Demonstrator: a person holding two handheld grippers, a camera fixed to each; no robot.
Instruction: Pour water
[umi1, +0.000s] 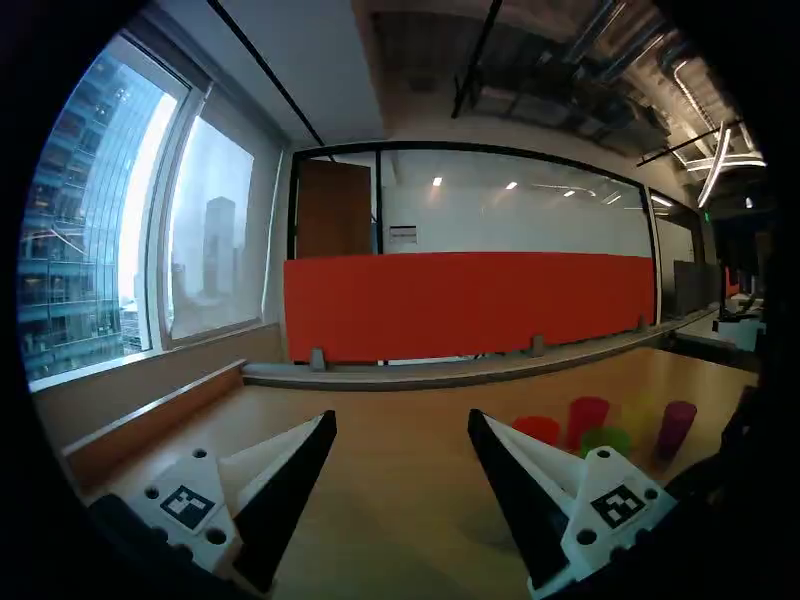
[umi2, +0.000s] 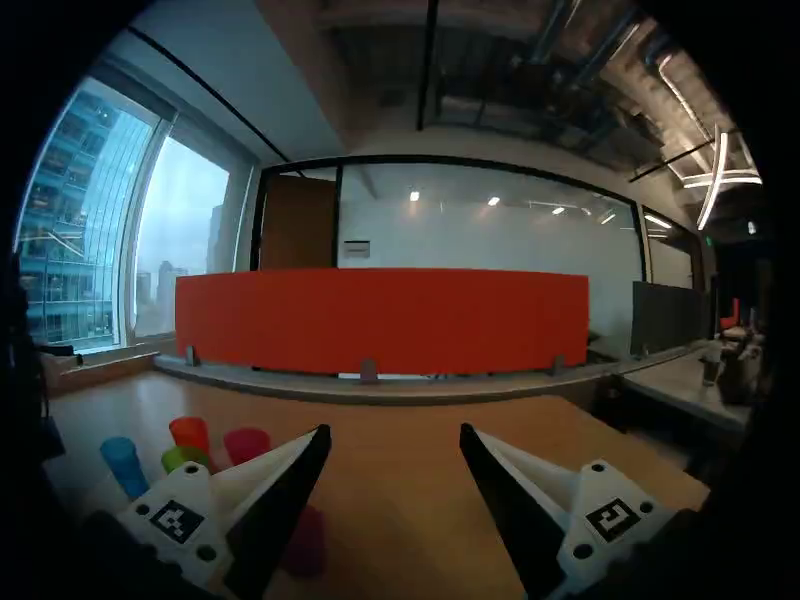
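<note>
Several coloured plastic cups stand on a wooden table (umi1: 400, 480). In the left gripper view an orange cup (umi1: 537, 429), a pink cup (umi1: 587, 418), a green cup (umi1: 606, 439) and a purple cup (umi1: 676, 427) sit to the right, beyond my open left gripper (umi1: 402, 430), which holds nothing. In the right gripper view a blue cup (umi2: 124, 465), an orange cup (umi2: 190, 435), a green cup (umi2: 178, 458), a pink cup (umi2: 246, 444) and a magenta cup (umi2: 305, 541) stand at lower left, partly behind the left finger of my open right gripper (umi2: 394, 440).
A red divider panel (umi2: 380, 320) runs along the table's far edge (umi2: 400, 392). Large windows (umi1: 110, 250) are on the left with a low ledge (umi1: 150, 420) beneath. Another desk with objects (umi2: 725, 375) lies at right.
</note>
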